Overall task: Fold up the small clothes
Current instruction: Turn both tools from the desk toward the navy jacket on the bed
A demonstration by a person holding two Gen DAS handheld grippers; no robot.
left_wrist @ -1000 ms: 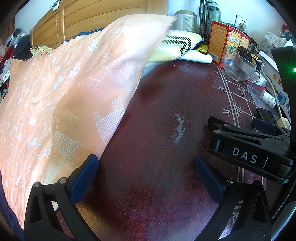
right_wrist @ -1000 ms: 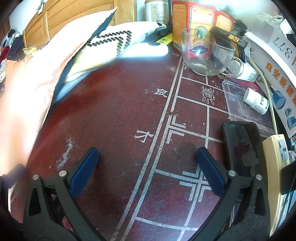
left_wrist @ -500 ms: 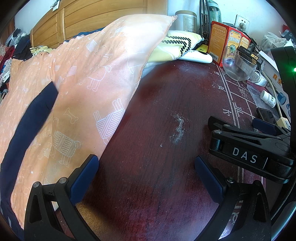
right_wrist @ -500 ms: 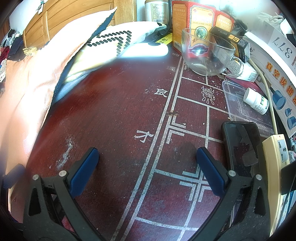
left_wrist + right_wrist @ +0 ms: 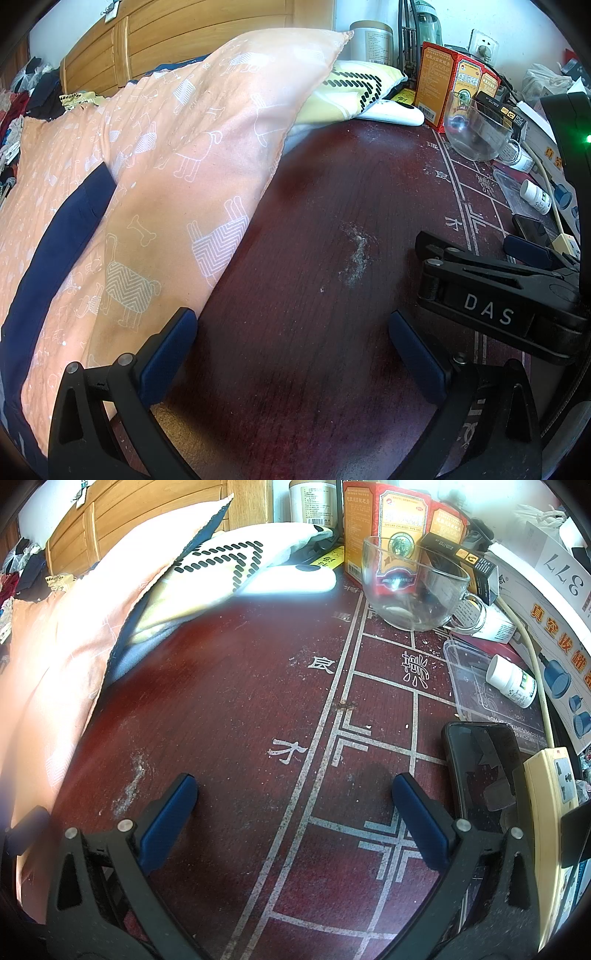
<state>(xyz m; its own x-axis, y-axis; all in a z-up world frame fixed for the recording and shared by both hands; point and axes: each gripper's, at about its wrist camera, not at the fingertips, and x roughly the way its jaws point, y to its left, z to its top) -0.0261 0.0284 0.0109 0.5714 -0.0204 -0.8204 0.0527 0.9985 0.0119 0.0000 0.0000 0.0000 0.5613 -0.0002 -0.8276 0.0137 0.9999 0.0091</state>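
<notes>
Orange dog-print bedding (image 5: 177, 177) is heaped along the left edge of a dark red table (image 5: 317, 229). A dark blue band of fabric (image 5: 62, 236) lies across it at far left; I cannot tell whether it is a garment or a sleeve. My left gripper (image 5: 291, 325) stands open low over the bare table, its left fingertip beside the bedding, holding nothing. My right gripper (image 5: 293, 790) is open too, over the white board lines, with nothing between its fingers. In the left wrist view it shows side-on as a black body marked DAS (image 5: 495, 295).
At the table's back stand a glass cup (image 5: 413, 587), red boxes (image 5: 399, 520), a white oblong device (image 5: 291, 581) and a yellow-white pillow (image 5: 221, 565). On the right lie a phone (image 5: 484, 771), a power strip (image 5: 554, 786), a pill bottle (image 5: 511, 681) and a clear lid (image 5: 469, 675).
The dark blue band of fabric has come into the left wrist view across the orange bedding and reaches a little further up now. Neither gripper has moved.
</notes>
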